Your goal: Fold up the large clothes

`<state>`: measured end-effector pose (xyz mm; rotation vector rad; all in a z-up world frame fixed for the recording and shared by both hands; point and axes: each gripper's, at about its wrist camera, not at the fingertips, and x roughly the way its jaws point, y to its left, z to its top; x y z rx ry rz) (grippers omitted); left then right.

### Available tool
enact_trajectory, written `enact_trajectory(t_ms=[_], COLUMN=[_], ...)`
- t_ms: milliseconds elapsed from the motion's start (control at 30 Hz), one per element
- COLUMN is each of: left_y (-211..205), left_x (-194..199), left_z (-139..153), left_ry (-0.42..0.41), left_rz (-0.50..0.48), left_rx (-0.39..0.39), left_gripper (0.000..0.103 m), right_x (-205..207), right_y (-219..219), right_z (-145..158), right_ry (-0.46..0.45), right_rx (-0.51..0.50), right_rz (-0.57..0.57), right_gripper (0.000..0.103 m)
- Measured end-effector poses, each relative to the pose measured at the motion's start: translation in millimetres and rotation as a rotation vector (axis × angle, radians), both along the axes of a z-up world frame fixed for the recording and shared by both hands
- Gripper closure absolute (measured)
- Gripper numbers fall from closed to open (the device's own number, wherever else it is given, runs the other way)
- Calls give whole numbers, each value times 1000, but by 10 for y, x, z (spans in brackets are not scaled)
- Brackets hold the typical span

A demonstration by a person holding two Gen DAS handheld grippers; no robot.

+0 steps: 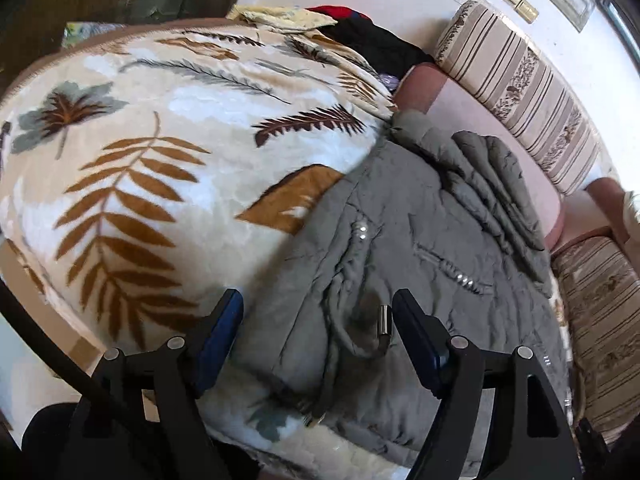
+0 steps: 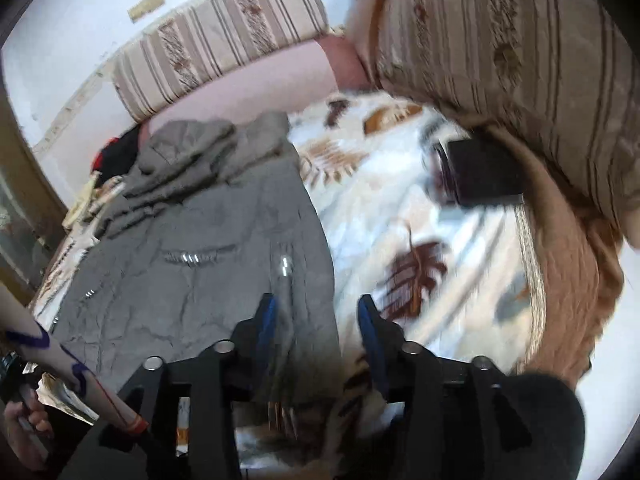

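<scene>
A large grey quilted jacket lies spread on a leaf-patterned blanket, with its hood and a sleeve bunched at the far end. My left gripper is open and empty, hovering over the jacket's near left edge by a metal toggle. In the right wrist view the same jacket lies left of centre on the blanket. My right gripper is open and empty, above the jacket's near right edge.
Striped sofa cushions line the far side, and another cushion sits at the right. A black box-like object lies on the blanket. Dark and red clothes are piled at the back. A person's hand shows lower left.
</scene>
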<state>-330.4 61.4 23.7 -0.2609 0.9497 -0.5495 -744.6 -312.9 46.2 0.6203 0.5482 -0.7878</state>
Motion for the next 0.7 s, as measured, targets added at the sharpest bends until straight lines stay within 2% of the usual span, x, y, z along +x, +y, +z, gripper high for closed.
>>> enact_trajectory(t_ms=[167, 300, 367, 433, 533, 633, 700], left_y=[-113, -184, -203, -194, -185, -203, -214], left_x=[112, 38, 7, 1, 10, 1, -3], left_z=[-75, -70, -70, -79, -86, -83, -79], left_ry=[55, 26, 12, 12, 15, 11, 5], left_rz=[-32, -71, -80, -83, -80, -79, -80], left_rx=[-2, 32, 49, 48, 46, 52, 59], left_gripper=[27, 27, 27, 27, 27, 26, 26], right_x=[87, 191, 232, 241, 306, 347, 384], right_y=[-502, -802, -853, -790, -489, -96, 111], right_z=[-42, -171, -289, -384, -525, -605, -606], right_ry=[-100, -140, -138, -171, -164, -155, -152], right_rx=[123, 206, 288, 356, 440, 469, 446], right_rz=[52, 81, 103, 144, 217, 283, 310], right_gripper=[50, 50, 50, 49, 48, 48, 63])
